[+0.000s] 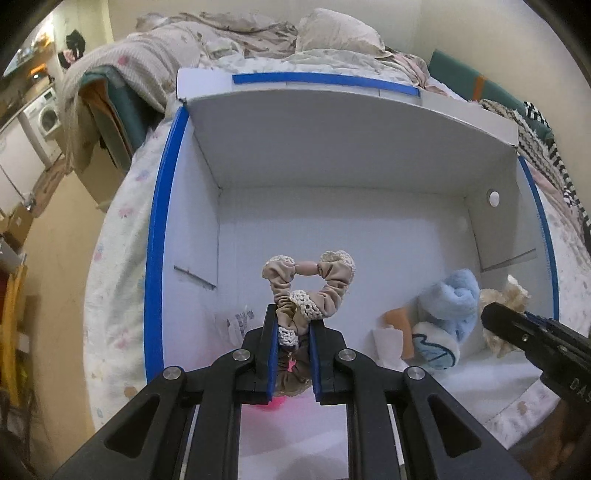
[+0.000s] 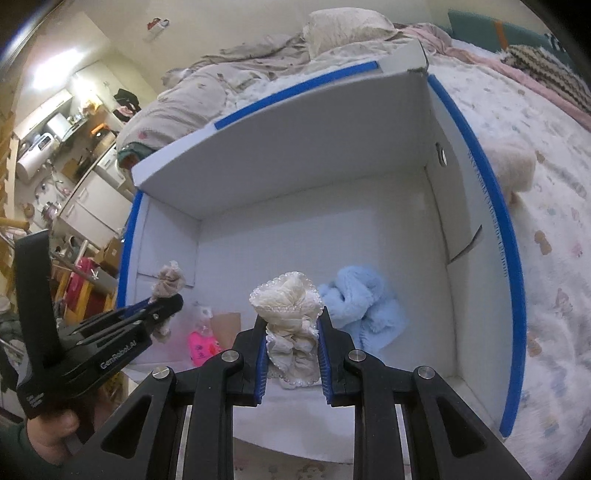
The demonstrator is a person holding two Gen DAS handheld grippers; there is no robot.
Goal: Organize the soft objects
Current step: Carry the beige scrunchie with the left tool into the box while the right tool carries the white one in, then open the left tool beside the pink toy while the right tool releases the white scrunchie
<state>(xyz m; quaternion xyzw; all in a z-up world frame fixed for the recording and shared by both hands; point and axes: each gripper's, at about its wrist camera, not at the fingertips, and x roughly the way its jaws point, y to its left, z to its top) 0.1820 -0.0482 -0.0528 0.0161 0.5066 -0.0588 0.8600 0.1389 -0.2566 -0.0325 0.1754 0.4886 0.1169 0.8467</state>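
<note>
My left gripper [image 1: 292, 314] is shut on a beige scrunchie with crochet trim [image 1: 325, 280] and holds it over the open white box with blue edges [image 1: 155, 229]. The left gripper also shows in the right wrist view [image 2: 168, 301] with the scrunchie [image 2: 168, 282] in it. My right gripper [image 2: 291, 314] is shut on a cream lace-edged scrunchie [image 2: 286, 299], held above the box floor [image 2: 369, 206]. In the left wrist view the right gripper [image 1: 496, 314] holds the cream scrunchie [image 1: 511, 295] at the right. A light blue fluffy cloth [image 2: 365, 306] lies inside the box, also seen in the left wrist view [image 1: 448, 306].
A pink item [image 2: 203, 347] and a small brown card [image 2: 227, 321] lie on the box floor. The box sits on a patterned bedspread [image 2: 546, 229]. A fluffy cream object [image 2: 513, 166] lies on the bed to the right. Pillows and blankets [image 1: 258, 33] are behind.
</note>
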